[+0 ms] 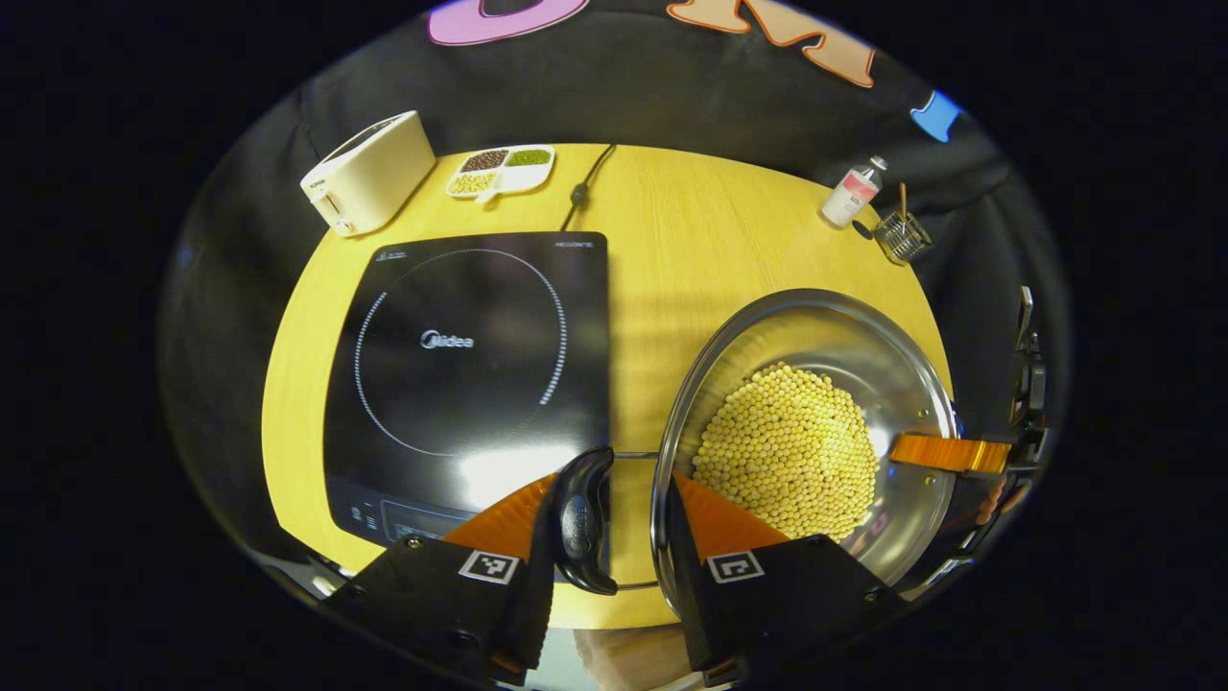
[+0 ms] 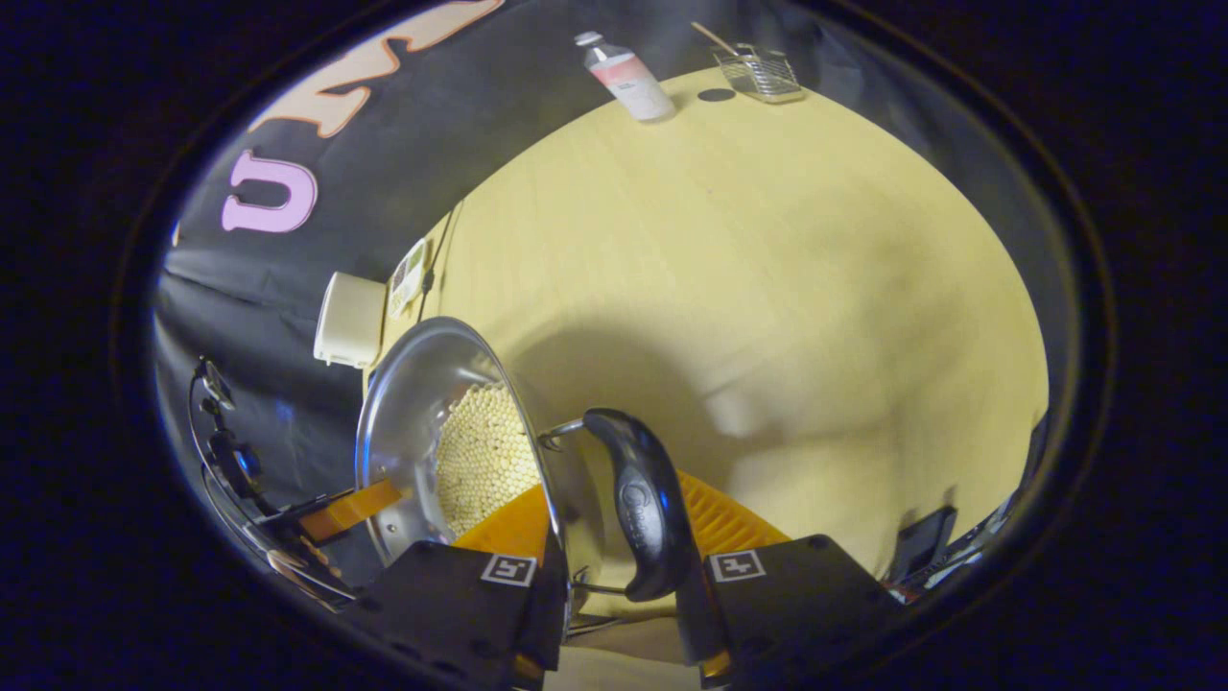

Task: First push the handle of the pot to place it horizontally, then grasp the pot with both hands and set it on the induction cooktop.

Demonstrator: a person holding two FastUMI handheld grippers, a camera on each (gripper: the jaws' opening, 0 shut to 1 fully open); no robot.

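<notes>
- Steel and shiny, the pot [image 1: 815, 422] stands on the yellow counter [image 1: 691, 240], just to the right of the black induction cooktop [image 1: 470, 365] in the left gripper view; it is not yet on the cooktop.
- Inside the pot lies a heap of small pale yellow beans [image 1: 787, 451], so I judge it is heavy and must stay level when lifted.
- Each side of the pot has a black handle on a wire loop. In the left gripper view the near handle [image 1: 583, 518] sits between the two orange fingers of the left hand-held gripper [image 1: 614, 513]; the right finger is inside the pot wall and the left one is outside the handle.
- I judge the left hand-held gripper half closed around handle and rim, but I cannot tell if both fingers press.
- In the right gripper view the other handle [image 2: 641, 499] stands between the fingers of the right hand-held gripper [image 2: 614, 523] in the same way: one finger inside the pot, one outside. Firm contact is also not clear here.
- Both handles seem already turned flat, so this placing looks like preparation for a two-sided lift.
- At the far edge of the counter stand a white toaster [image 1: 369, 173], a divided dish [image 1: 501, 170], a small bottle [image 1: 852, 194] and a wire basket [image 1: 902, 237], well apart from the pot.
</notes>
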